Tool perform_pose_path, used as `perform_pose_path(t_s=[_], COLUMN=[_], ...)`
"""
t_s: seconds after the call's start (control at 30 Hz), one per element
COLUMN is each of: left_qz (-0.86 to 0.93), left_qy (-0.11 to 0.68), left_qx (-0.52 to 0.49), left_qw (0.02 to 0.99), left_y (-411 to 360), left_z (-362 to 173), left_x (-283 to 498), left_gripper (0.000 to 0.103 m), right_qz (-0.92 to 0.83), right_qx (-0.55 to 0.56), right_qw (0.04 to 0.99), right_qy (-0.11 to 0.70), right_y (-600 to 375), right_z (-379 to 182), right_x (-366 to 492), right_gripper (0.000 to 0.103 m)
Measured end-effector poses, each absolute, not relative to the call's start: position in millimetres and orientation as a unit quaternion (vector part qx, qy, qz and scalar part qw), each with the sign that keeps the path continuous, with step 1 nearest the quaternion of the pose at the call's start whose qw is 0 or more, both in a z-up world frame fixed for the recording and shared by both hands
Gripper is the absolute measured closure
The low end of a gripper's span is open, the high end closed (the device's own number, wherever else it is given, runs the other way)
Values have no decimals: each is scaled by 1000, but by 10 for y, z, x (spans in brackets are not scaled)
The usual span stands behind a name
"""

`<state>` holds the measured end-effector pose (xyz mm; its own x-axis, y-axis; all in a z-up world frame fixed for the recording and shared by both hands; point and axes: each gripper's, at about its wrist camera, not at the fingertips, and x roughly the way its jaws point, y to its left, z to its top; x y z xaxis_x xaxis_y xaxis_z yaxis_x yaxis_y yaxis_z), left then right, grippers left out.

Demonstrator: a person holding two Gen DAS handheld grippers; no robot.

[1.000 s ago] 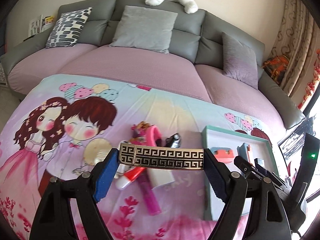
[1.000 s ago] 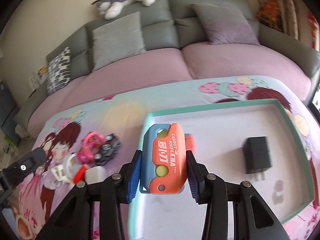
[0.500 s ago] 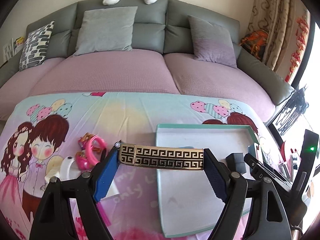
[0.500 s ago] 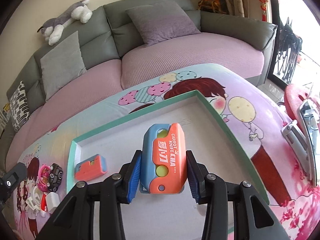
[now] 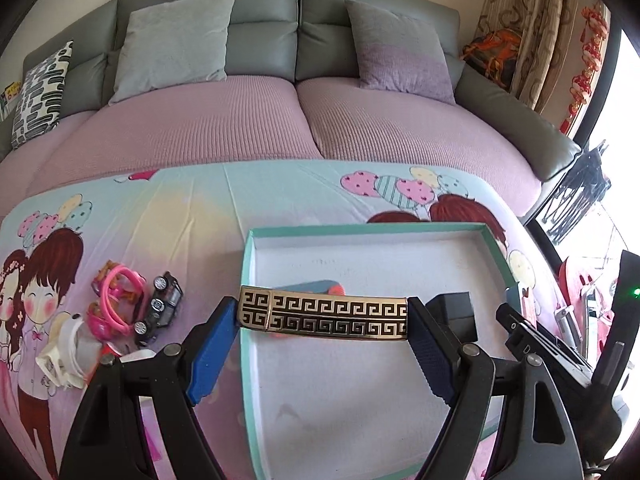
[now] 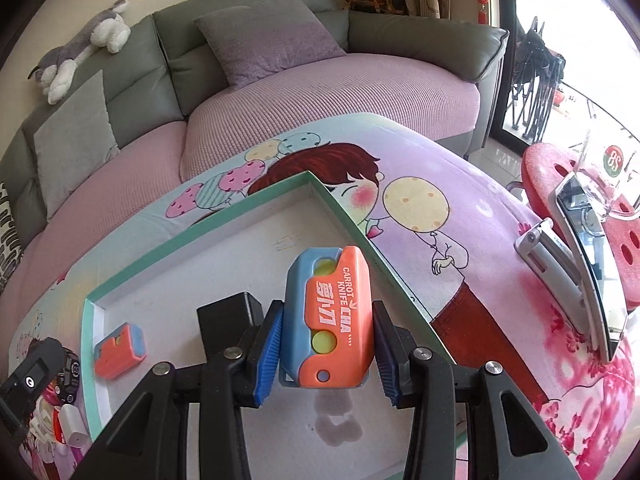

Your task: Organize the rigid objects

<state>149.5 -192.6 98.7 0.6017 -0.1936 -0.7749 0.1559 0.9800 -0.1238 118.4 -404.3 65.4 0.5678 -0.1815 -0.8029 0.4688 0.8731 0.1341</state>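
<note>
1. One shallow tray [image 5: 245, 280] with a teal rim and white floor lies on a cartoon-printed cloth [image 5: 180, 208]; every place below is given relative to this tray.
2. The left gripper [image 5: 324, 318] hangs above the tray's near left part, its jaws set wide and pinching one gold bar with a black key pattern [image 5: 324, 317] by its two ends.
3. The right gripper [image 6: 326, 340] hangs above the tray's floor near its right wall, jaws clamped on one orange and blue toy carrot knife [image 6: 328, 320], held upright.
4. Inside the tray lie two things: one second orange and blue toy knife [image 6: 119, 350] close to the left wall, and one black charger block [image 6: 228, 320] just left of the right gripper.
5. Outside the tray, beside its left wall, sits a small heap: one black toy car [image 5: 160, 308], one pink ring toy [image 5: 116, 300], and some white pieces too jumbled to count.
6. Beyond the tray stands one grey sofa [image 5: 260, 40] with three cushions in the left view.
</note>
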Motion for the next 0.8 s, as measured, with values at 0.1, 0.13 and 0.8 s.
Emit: perform_pose_path(t_s=[0.1,0.13,0.8], left_qz=[-94,-95,-75], left_qy=[449,454,503], left_qx=[-18,-19,-13], left_qw=[888,886,861], left_y=[-1965,-1973,-1964], left_z=[856,810,446], left_x=[1514,1522,1565], left_gripper=[20,20,20], right_qz=[-199,-203,-203], right_qx=[172,172,149], right_qw=[860,858,839], right_qy=[437,440,482], right_y=[-4099,-4111,-4069], right_z=[580,559,414], right_x=[1197,1195,1263], right_gripper=[58,58,49])
